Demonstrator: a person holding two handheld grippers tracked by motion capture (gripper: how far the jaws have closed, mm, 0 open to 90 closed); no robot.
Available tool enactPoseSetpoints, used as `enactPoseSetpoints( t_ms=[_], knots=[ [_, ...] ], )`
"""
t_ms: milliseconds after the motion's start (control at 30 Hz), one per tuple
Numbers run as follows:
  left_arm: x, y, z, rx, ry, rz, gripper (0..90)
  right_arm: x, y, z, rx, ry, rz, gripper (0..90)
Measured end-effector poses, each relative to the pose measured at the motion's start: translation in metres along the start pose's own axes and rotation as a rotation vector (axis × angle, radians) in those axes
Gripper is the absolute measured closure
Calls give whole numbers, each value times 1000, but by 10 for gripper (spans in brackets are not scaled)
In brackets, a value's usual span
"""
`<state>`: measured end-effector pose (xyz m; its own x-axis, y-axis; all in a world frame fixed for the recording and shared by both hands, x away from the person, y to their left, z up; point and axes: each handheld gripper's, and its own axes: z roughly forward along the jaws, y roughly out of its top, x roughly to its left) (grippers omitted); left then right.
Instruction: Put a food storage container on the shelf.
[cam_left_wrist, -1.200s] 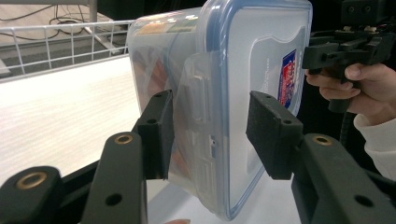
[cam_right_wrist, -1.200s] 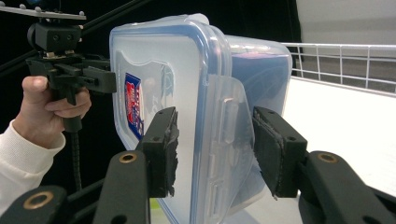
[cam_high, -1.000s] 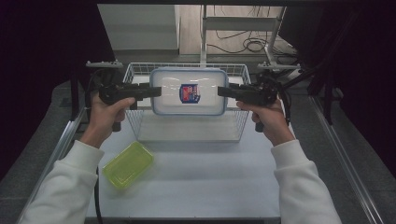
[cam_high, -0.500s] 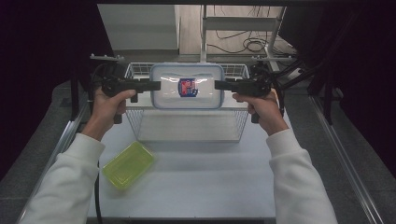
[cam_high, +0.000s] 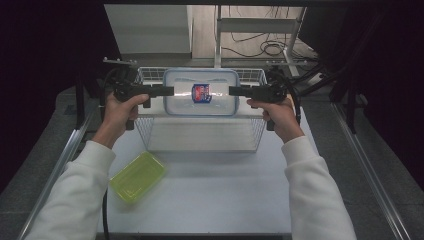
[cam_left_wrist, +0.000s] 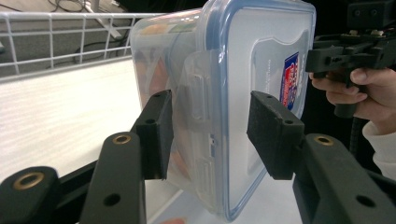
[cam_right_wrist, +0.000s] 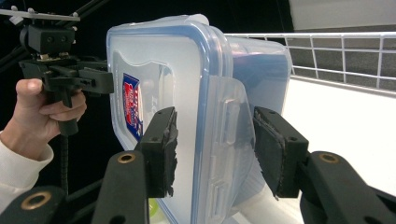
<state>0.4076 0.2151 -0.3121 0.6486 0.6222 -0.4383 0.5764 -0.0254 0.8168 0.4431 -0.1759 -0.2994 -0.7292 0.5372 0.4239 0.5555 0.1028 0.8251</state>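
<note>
Spanning the upper middle of the high view, a clear food container (cam_high: 201, 93) with a blue-rimmed snap lid hangs above the white wire basket (cam_high: 202, 134), carried between two tongs. Left tongs (cam_high: 167, 91): partly closed on the container's left end, one jaw on the lid face, the other under the base. Right tongs (cam_high: 235, 91): clamped likewise on the right end. The lid bears a red-and-blue label (cam_high: 200, 93); its writing is too small to read. The basket's rim encloses open floor beneath the container. At lower left a yellow-green box (cam_high: 137, 175) lies near the bench (cam_high: 215, 200) edge, well apart.
</note>
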Motion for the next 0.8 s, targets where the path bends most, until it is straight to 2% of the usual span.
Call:
enactPoseSetpoints(
  t_ms=[133,233,300,333,367,400,433,533,567,600,633,700,800],
  knots=[
    [5,1,3,-20,2,-28,508,-4,2,2,-4,8,43,518],
    [6,2,5,-25,8,-34,500,-7,5,5,1,-7,67,502],
    [6,2,6,-18,32,-33,494,-6,7,8,6,-25,78,487],
    [6,3,7,-13,52,-31,485,-7,9,10,9,-39,91,483],
    [5,3,10,-3,86,-20,514,-8,10,12,9,-50,109,469],
    [5,3,10,-3,86,-20,512,-8,10,12,9,-50,109,469],
    [5,3,11,-9,103,-21,512,-8,11,13,16,-65,112,456],
    [5,1,18,4,104,-29,451,-14,9,17,10,-88,169,429],
    [5,0,20,3,106,-38,437,-14,9,18,2,-119,167,420],
    [6,-1,21,-15,107,-50,405,-12,9,19,3,-206,139,396],
    [6,-1,20,-30,102,-68,405,-12,9,19,3,-206,139,396],
    [5,-2,19,-43,120,-54,342,-9,8,20,7,-206,139,359],
    [2,-2,16,-60,127,-38,280,-2,7,13,-26,-217,103,376]
  ],
)
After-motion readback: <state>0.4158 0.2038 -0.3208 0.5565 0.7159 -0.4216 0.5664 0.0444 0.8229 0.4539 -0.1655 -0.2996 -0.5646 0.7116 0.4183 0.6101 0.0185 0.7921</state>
